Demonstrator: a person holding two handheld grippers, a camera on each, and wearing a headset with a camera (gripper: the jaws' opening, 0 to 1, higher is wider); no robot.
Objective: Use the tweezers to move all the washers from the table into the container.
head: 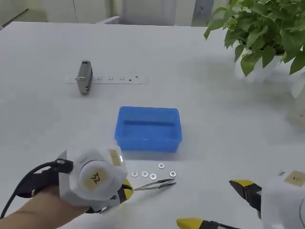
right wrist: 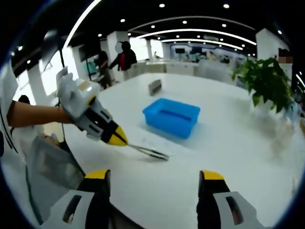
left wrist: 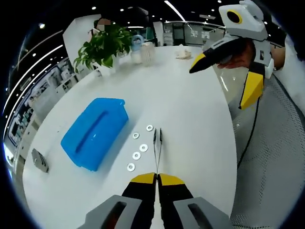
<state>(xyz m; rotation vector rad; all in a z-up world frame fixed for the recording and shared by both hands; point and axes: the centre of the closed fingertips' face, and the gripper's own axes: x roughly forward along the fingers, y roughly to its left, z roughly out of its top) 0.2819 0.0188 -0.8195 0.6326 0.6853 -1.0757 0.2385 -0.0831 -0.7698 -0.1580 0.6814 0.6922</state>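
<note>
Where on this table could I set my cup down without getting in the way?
Free: between blue container and plant; also between power strip and left hand-held gripper. Crowded: in front of the container, with washers, tweezers and the right hand-held gripper close by.

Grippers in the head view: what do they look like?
Both have white-grey housings and black claw fingers capped in yellow. On the left claw, the housing carries a round cap with a gold logo and a tan label, and a black cable runs from its rear. The right claw shows a tan square label on its housing.
</note>
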